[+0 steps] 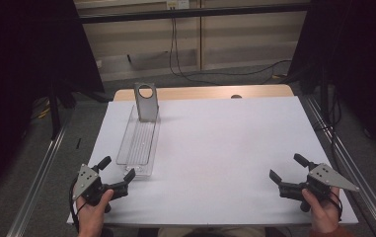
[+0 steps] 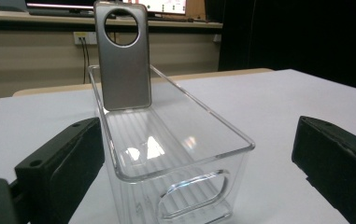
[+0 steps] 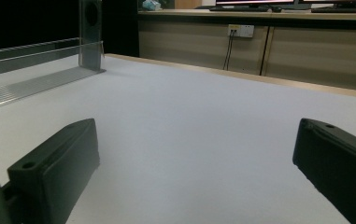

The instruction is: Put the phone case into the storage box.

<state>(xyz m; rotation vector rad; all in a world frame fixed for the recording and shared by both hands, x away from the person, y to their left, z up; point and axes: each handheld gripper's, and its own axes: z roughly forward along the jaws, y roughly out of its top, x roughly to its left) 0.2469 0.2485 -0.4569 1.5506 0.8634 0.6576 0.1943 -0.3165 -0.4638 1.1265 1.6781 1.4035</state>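
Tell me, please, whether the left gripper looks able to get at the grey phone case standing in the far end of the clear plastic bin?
Probably yes. The left gripper is open at the near end of the clear plastic bin, which is open-topped and otherwise empty, so nothing blocks the grey phone case. It would need to reach forward over the bin.

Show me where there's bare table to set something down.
The widest free patch is the white table between the clear bin and the right gripper, running back to the far wooden edge. The narrow strip left of the bin is bare too. It is crowded around the left gripper, at the bin's near end, and around the grey phone case standing in its far end.
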